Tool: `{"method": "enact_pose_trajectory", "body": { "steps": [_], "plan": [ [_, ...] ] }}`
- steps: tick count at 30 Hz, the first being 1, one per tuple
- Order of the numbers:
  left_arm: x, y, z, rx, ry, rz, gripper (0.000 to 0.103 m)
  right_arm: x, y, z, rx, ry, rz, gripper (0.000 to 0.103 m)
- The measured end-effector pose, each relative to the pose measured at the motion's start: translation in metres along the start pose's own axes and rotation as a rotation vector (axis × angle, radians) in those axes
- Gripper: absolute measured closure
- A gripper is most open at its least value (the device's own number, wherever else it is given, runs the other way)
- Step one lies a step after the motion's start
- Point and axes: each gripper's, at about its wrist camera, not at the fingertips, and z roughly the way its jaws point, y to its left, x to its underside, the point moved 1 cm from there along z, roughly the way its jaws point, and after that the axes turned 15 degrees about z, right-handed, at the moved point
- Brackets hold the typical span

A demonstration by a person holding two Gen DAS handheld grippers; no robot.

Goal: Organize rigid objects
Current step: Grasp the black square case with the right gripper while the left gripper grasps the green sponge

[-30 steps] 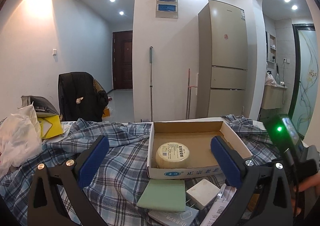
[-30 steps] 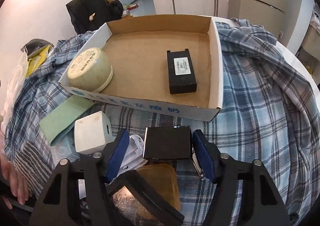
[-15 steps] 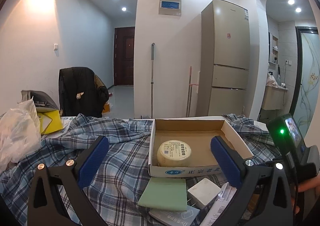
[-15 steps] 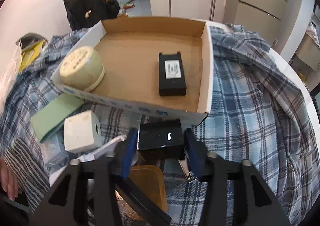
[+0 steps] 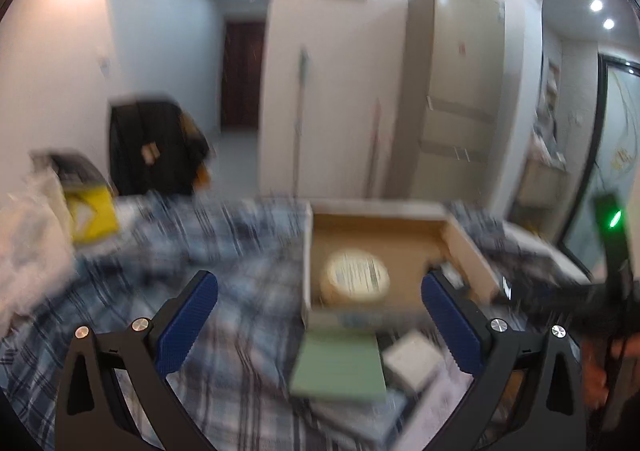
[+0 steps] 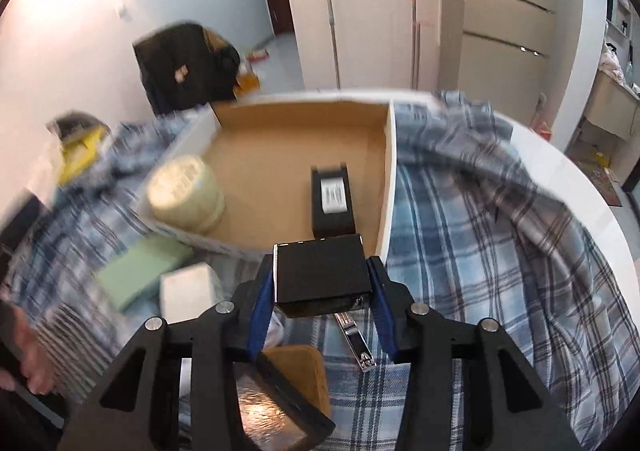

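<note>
Nearest, the right gripper (image 6: 321,283) pinches a small black box (image 6: 320,275) between its blue pads, its jaws closing on it, lifted above the plaid cloth (image 6: 480,251) covering the worktop. Under it lie a nail clipper (image 6: 354,339) and an amber case (image 6: 296,367). Beyond stands the cardboard tray (image 6: 388,179), holding a round cream tub (image 6: 186,193) and a black battery-like block (image 6: 333,199). Meanwhile the left gripper (image 5: 320,315) stays spread wide, empty, aimed at a green pad (image 5: 338,363) before the tray.
</note>
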Motion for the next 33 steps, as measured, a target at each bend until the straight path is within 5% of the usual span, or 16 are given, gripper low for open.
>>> {"method": "enact_pose_trajectory", "body": {
  "steps": [4, 16, 22, 27, 33],
  "plan": [
    [0.008, -0.004, 0.023, 0.087, 0.131, 0.034, 0.000, -0.007, -0.003, -0.018, -0.115, -0.016, 0.040, 0.060],
    [0.032, -0.025, 0.065, 0.153, 0.319, 0.141, 0.000, -0.002, 0.003, -0.014, -0.081, 0.007, 0.008, 0.060],
    [0.034, -0.025, 0.065, 0.178, 0.314, 0.131, 0.002, -0.004, 0.001, -0.015, -0.082, 0.008, 0.017, 0.060],
    [0.038, -0.029, 0.073, 0.185, 0.359, 0.145, 0.023, -0.006, -0.003, -0.018, -0.084, 0.003, 0.034, 0.060],
    [0.042, -0.028, 0.081, 0.205, 0.387, 0.127, 0.023, -0.006, -0.005, -0.021, -0.075, -0.006, 0.037, 0.060]
  ]
}}
